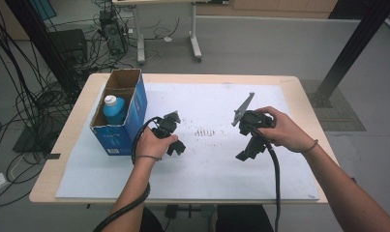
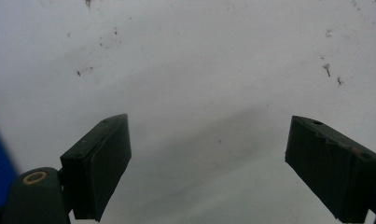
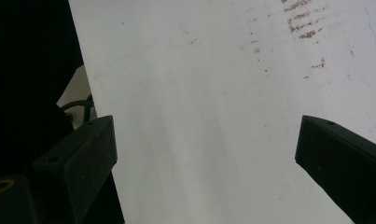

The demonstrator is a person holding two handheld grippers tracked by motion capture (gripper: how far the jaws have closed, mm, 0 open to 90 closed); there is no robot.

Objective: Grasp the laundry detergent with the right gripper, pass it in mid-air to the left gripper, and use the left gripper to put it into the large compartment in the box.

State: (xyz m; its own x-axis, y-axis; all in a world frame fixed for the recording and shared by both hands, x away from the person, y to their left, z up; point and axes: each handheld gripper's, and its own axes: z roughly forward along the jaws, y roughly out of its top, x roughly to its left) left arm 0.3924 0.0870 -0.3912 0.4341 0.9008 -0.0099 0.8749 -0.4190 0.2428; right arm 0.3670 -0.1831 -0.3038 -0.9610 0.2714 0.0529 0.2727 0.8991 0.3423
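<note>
- L gripper (image 1: 175, 147): held low over the white sheet (image 1: 207, 164), just right of the blue box (image 1: 134, 108). Jaws wide apart, nothing between them; the left gripper view has bare sheet w/ small dark specks in the gap.
- R gripper (image 1: 246, 153): over the sheet's right half, well apart from the L one. Jaws spread wide too, empty. The right gripper view looks down past the sheet's near edge, dark beyond it.
- Blue box: open-top carton at the table's (image 1: 62, 145) left side, standing on the sheet's left edge. A strip of its blue wall shows at the left border of the left gripper view.
- Bottle (image 1: 114, 110): blue w/ white cap, upright inside the box, near-side compartment. Neither gripper touches it.
- Brown smudge marks (image 1: 204, 131) on the sheet between the two grippers, approx mid-table; same marks at top right of the right gripper view.
- Grey plate (image 1: 243, 108) on the R gripper sticks up, tilted.
</note>
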